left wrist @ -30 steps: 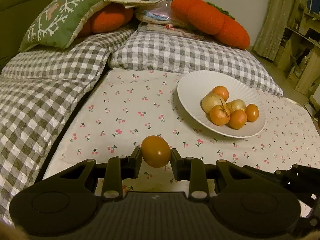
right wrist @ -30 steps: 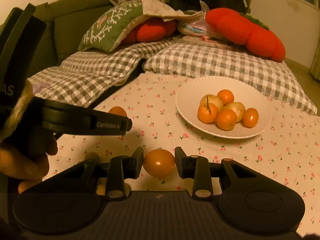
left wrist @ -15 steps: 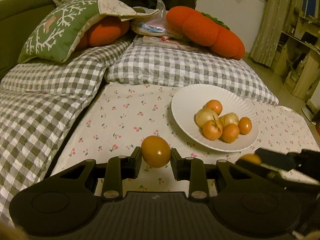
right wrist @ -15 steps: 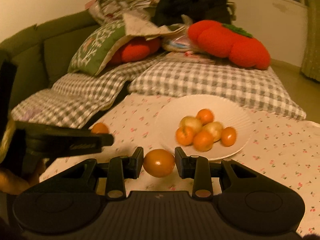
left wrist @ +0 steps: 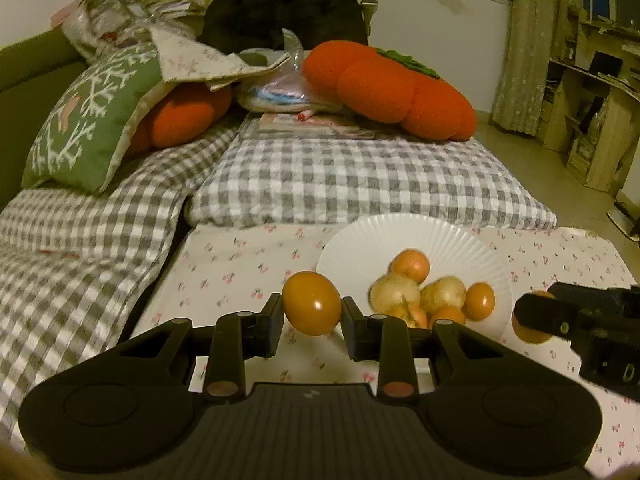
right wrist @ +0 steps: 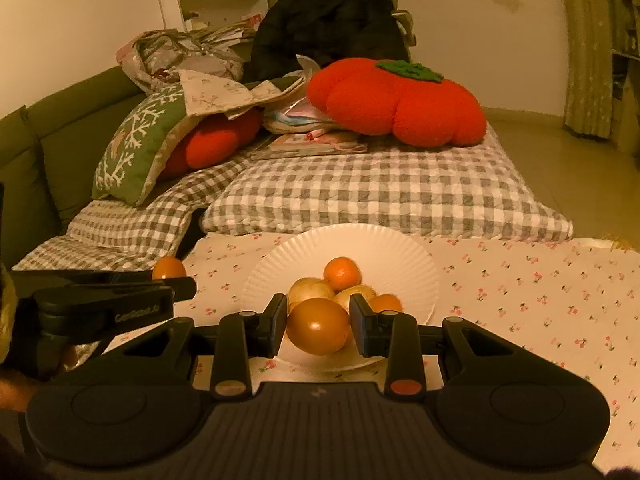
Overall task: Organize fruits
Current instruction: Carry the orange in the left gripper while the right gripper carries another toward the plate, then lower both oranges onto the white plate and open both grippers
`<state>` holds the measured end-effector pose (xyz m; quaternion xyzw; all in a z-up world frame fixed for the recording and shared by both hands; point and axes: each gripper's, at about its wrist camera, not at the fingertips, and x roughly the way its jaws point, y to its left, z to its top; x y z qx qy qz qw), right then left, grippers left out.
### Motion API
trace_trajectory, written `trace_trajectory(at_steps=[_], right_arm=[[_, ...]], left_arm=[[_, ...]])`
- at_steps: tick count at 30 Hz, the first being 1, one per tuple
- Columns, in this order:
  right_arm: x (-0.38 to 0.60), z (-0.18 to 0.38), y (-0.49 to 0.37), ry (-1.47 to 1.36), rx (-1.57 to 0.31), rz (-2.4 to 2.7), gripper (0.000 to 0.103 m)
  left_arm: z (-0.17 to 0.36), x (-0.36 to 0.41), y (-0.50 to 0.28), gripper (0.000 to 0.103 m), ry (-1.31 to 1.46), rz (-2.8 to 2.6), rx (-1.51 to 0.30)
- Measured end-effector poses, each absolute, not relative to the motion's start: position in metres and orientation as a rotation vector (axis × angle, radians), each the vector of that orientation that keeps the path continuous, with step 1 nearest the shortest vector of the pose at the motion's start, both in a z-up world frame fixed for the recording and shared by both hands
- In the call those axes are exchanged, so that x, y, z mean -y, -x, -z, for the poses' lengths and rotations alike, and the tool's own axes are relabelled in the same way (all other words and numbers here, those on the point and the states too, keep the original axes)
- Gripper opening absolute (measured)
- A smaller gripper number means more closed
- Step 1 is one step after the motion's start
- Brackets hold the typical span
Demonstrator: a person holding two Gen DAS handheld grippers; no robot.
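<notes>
My left gripper [left wrist: 312, 314] is shut on a smooth orange fruit [left wrist: 311, 303], held above the cherry-print cloth just left of a white ribbed plate [left wrist: 416, 232]. Several oranges and pale yellow fruits [left wrist: 424, 292] lie piled on that plate. My right gripper [right wrist: 319, 326] is shut on a second orange fruit [right wrist: 318, 325], over the plate's [right wrist: 360, 240] near rim, in front of the pile [right wrist: 340, 280]. In the right wrist view the left gripper [right wrist: 172, 280] shows at the left with its fruit [right wrist: 169, 268]. In the left wrist view the right gripper's fingers [left wrist: 560, 312] enter from the right edge.
Grey checked cushions [left wrist: 352, 176] border the cloth [right wrist: 540, 288] at the back and left. Behind them lie a green snowflake pillow [left wrist: 92, 120], two orange pumpkin-shaped pillows [left wrist: 392, 88], magazines and a plastic bag. Wooden shelves [left wrist: 600, 112] stand far right.
Both grippers have risen and moved toward the plate with their fruits held. The right gripper now sits over the plate's near rim; it has come into the left wrist view.
</notes>
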<state>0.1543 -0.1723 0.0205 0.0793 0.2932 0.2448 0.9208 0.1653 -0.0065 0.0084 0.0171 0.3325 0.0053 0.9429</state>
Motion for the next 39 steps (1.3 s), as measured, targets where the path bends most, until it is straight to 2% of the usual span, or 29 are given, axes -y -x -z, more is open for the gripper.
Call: trace_trajectory(at_steps=[11,22,39], right_arm=[[0.192,-0.011,-0.191,-0.154,-0.600,-0.432,0.031],[0.203,0.014,-0.231,-0.285,-0.684,-0.456,0.031],[0.183,0.040,-0.263,-0.219,-0.680,-0.458,0.031]], left_arm=[[-0.002,0.014,-0.204,0.016,-0.002,0.007,-0.694],[0.018,0.015,-0.240,0.016,0.060,0.100,-0.729],[0.050,0.015,-0.278,0.016,0.143,0.157,-0.778]])
